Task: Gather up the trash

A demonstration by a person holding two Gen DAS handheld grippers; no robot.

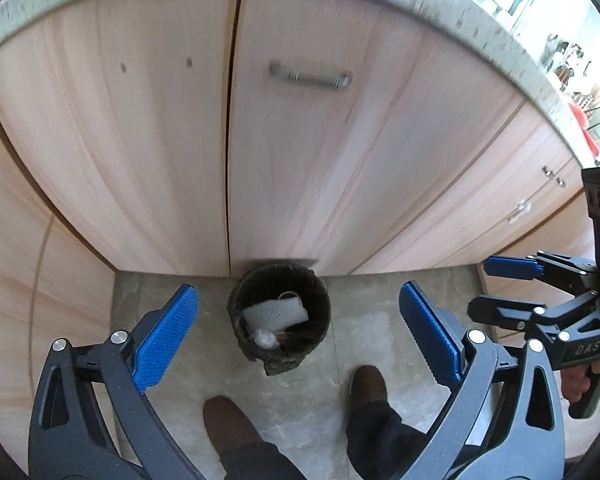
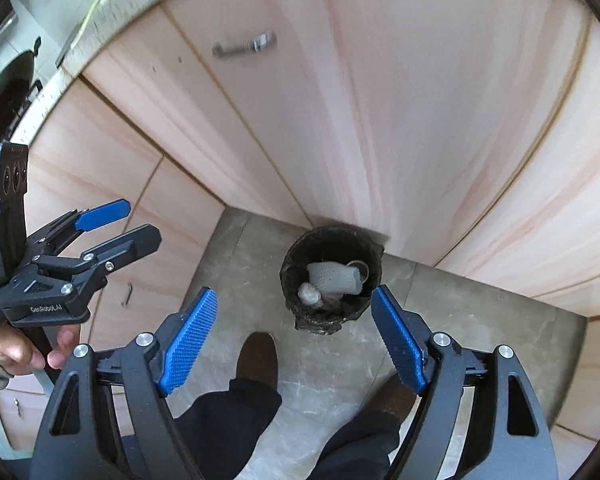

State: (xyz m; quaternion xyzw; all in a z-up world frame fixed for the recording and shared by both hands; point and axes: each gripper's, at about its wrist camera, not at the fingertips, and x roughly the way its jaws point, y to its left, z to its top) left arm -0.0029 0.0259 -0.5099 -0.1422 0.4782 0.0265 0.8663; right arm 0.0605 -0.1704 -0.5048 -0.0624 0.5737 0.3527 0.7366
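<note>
A dark round trash bin (image 1: 260,344) stands on the floor against the cabinet doors; it also shows in the right wrist view (image 2: 296,304). Inside lie a white foam net sleeve (image 1: 278,312) (image 2: 334,276) and a small white crumpled wad (image 1: 266,338) (image 2: 310,294). My left gripper (image 1: 298,336) is open and empty, held high above the bin. My right gripper (image 2: 294,338) is open and empty, also above the bin. Each gripper shows in the other's view: the right one (image 1: 500,284), the left one (image 2: 130,222).
Light wood cabinet doors (image 1: 160,140) with a metal handle (image 1: 310,78) stand behind the bin under a speckled countertop (image 1: 440,4). The person's brown shoes (image 1: 226,420) (image 1: 368,386) stand on the grey tiled floor (image 1: 364,300). A dish rack (image 1: 576,88) is at upper right.
</note>
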